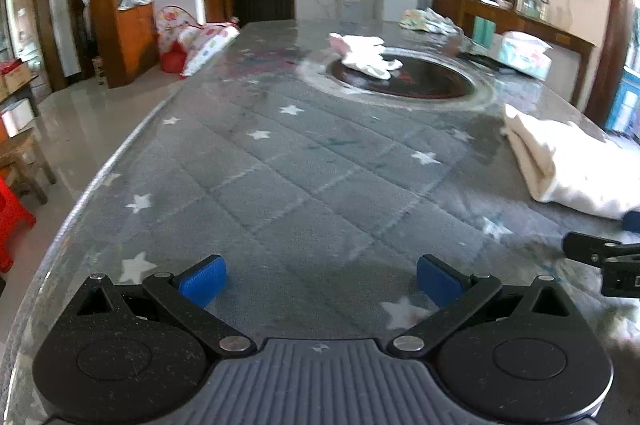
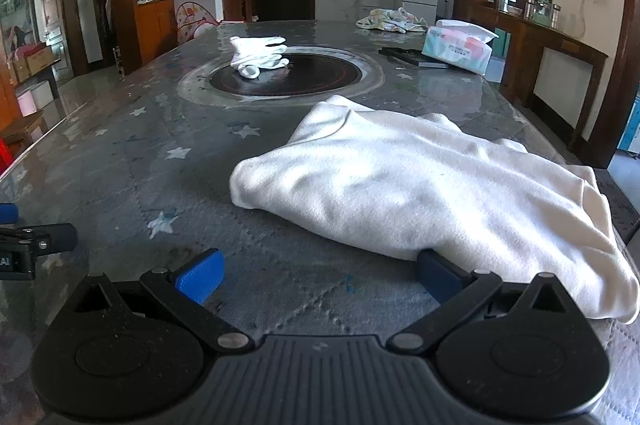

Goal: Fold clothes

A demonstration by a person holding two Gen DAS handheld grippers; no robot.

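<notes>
A folded cream-white garment (image 2: 424, 181) lies on the grey star-patterned table; it also shows at the right edge of the left wrist view (image 1: 568, 165). My right gripper (image 2: 320, 281) is open and empty just in front of the garment's near edge; its right fingertip touches or sits under the cloth edge. My left gripper (image 1: 322, 283) is open and empty over bare table, well left of the garment. The right gripper's finger shows at the right edge of the left wrist view (image 1: 600, 253).
White gloves (image 2: 258, 55) lie on the dark round inset (image 2: 320, 81) mid-table. A tissue pack (image 2: 458, 49), a dark flat object (image 2: 412, 58) and a patterned cloth heap (image 2: 394, 19) sit at the far right. The table edge (image 1: 100, 177) curves along the left.
</notes>
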